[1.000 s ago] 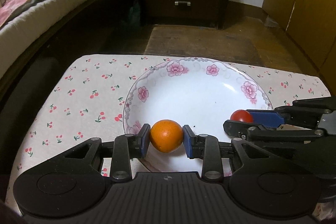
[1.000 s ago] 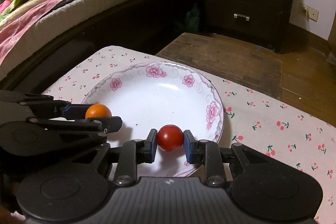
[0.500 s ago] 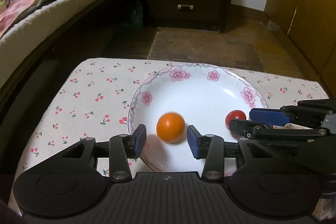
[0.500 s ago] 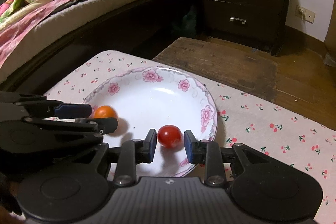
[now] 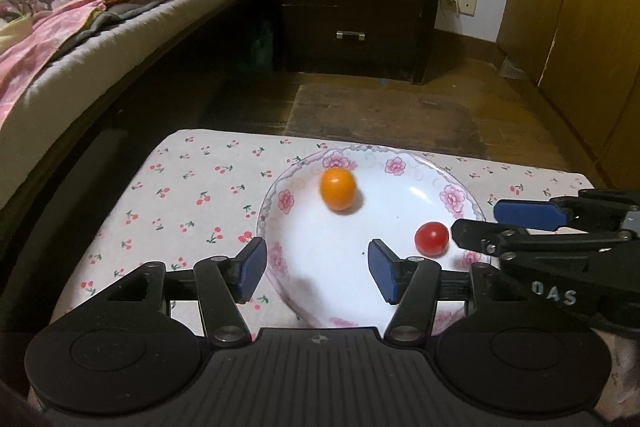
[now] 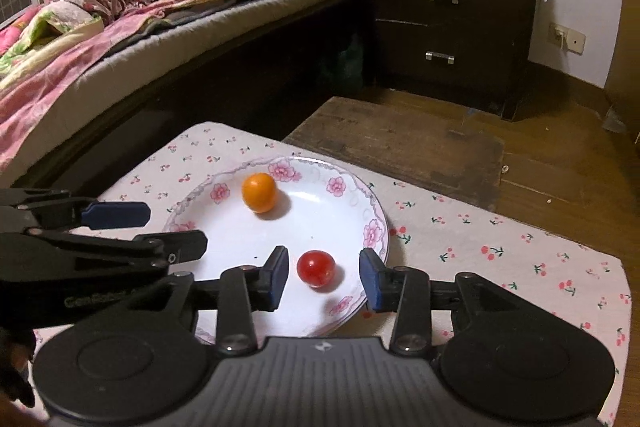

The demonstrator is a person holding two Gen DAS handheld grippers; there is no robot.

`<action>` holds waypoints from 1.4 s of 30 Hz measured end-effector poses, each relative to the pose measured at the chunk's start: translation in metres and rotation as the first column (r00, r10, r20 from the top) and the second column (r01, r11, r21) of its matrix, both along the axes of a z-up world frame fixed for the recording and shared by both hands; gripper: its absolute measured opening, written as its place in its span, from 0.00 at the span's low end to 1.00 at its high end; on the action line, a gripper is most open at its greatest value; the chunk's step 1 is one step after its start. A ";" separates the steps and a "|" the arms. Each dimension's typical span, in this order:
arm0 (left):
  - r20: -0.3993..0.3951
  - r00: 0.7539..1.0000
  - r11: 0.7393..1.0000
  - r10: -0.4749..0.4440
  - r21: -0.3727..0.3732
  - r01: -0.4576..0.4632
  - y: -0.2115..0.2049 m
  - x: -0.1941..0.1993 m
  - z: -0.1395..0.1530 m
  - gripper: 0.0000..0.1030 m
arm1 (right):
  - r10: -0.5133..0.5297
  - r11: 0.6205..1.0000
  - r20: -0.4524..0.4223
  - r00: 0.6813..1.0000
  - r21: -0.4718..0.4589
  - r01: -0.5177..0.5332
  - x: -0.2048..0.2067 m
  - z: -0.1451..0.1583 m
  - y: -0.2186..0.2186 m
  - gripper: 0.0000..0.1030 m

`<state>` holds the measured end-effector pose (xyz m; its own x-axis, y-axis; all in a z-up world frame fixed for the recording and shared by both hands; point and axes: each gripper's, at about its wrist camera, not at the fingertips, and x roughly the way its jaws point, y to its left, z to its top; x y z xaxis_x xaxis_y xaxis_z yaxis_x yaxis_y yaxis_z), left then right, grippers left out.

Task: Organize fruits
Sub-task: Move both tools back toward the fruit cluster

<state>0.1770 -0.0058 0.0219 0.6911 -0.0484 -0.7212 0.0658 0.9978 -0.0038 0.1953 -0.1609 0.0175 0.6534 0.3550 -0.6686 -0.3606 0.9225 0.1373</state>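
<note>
The left hand-held gripper (image 5: 316, 273), black with blue pads, hangs over the near rim of the white round plate with pink flowers (image 5: 404, 183). We see its jaws opening with nothing between them. The small round orange fruit (image 5: 338, 188) lies free on the plate, well ahead of the pads and a little left of the plate's middle, close to the far rim.

The right hand-held gripper (image 6: 323, 279), of the same make, sits over the plate's near right edge. Its jaws are opening too. We note the small round red tomato (image 6: 316, 267) lying on the plate between the two blue pads, with a clear gap on each side; neither pad touches it.

From the left wrist view the right hand-held gripper enters from the right, its tips just beside the red tomato. The two fruits are well apart on the plate.

The plate rests on the table (image 6: 500, 239), covered by a white cloth printed with red cherries. Behind stand a bed (image 6: 120, 39) with pink bedding and a dark two-drawer nightstand (image 6: 444, 27).
</note>
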 end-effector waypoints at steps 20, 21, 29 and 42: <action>-0.086 0.996 0.999 0.032 -0.031 -0.035 0.022 -0.042 -0.014 0.63 | -0.002 1.000 -0.060 0.998 -0.024 0.001 -0.053 -0.001 -0.015 0.43; -0.090 0.995 0.999 0.034 -0.031 -0.037 0.023 -0.044 -0.015 0.64 | -0.010 1.000 -0.066 0.998 -0.026 0.008 -0.055 -0.002 -0.017 0.43; -0.125 0.992 0.999 0.034 -0.034 -0.039 0.024 -0.050 -0.025 0.65 | -0.047 0.998 -0.111 0.993 -0.048 0.041 -0.067 -0.013 -0.031 0.44; -0.140 0.990 0.998 0.030 -0.052 -0.038 0.027 -0.051 -0.031 0.68 | -0.021 0.998 -0.146 0.989 -0.069 0.011 -0.081 -0.030 -0.030 0.50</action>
<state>0.1258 0.0211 -0.0094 0.5859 -0.0680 -0.8075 0.0268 0.9976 -0.0646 0.1144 -0.1905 -0.0129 0.5522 0.2959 -0.7794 -0.3261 0.9371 0.1247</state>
